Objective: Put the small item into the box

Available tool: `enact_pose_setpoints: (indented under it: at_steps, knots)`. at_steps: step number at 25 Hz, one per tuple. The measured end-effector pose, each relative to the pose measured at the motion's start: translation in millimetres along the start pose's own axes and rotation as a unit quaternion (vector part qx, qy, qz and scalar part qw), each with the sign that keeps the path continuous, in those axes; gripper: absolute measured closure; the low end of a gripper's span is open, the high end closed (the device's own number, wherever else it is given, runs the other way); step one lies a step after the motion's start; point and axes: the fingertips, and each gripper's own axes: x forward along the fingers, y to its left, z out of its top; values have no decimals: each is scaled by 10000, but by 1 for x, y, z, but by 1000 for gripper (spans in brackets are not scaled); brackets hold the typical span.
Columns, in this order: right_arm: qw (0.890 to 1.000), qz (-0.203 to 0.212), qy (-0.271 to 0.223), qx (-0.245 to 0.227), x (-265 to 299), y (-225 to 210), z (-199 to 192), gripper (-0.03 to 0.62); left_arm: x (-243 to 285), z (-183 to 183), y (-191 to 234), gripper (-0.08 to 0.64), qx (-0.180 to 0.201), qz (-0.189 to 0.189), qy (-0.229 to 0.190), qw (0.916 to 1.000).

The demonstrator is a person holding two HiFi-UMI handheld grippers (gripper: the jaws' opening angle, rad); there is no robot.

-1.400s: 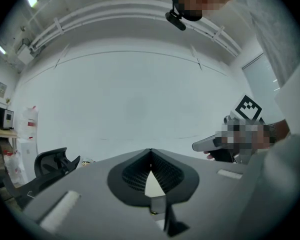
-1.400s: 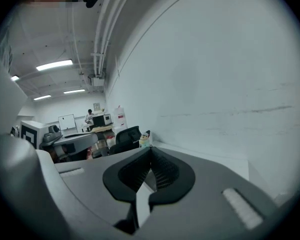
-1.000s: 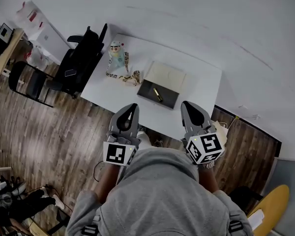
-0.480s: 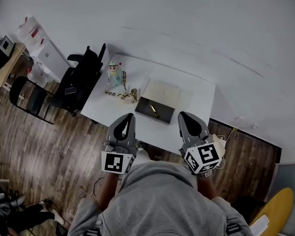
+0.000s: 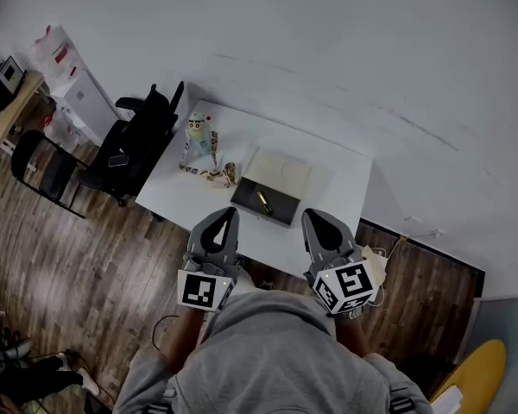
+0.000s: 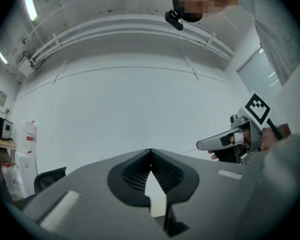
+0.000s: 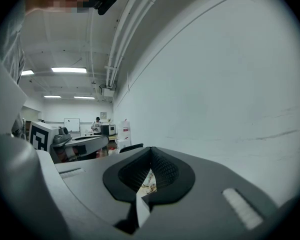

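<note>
**Left claw** (image 5: 227, 213): jaws closed tip to tip, with nothing between them. It is held up in front of the person's grey hooded top (image 5: 268, 352) and touches nothing. The left gripper view looks along the jaws at a bare white wall.

**Right claw** (image 5: 312, 216): jaws closed tip to tip, with nothing between them. It is level with the left claw and to its right, apart from it. Both claws point forward, towards the white rectangular worktop (image 5: 341, 184).

**Task items**
- The shallow dark rectangular box (image 5: 282, 208) rests on the worktop ahead of both claws, roughly on the line between them. It is closer to the near edge than to the far edge and is well apart from either claw.
- The small gold-coloured elongated item (image 5: 263, 202) lies inside the box, on its dark floor.
- The cream-coloured flat lid (image 5: 281, 172) lies on the far side of the box, edge to edge with it.

**Other things**
- A pale cartoon figurine (image 5: 198, 138) stands ahead and to the left of the left claw, near the worktop's left end.
- A small beige object (image 5: 219, 175), too small to identify, lies between the figurine and the box.
- A black office chair (image 5: 134, 141) stands on the wooden plank floor (image 5: 78, 257), just beside the worktop's left end.
</note>
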Motion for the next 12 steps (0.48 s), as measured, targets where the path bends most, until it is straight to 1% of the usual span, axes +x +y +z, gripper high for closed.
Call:
enact_pose_setpoints:
  at_steps: [7, 12]
  knots:
    - [10000, -31, 23, 12, 1, -3, -1, 577, -1, -4, 0, 557, -66, 37, -20, 10000]
    - [10000, -10, 13, 6, 1, -2, -2, 577, -1, -4, -1, 557, -35, 36, -9, 10000]
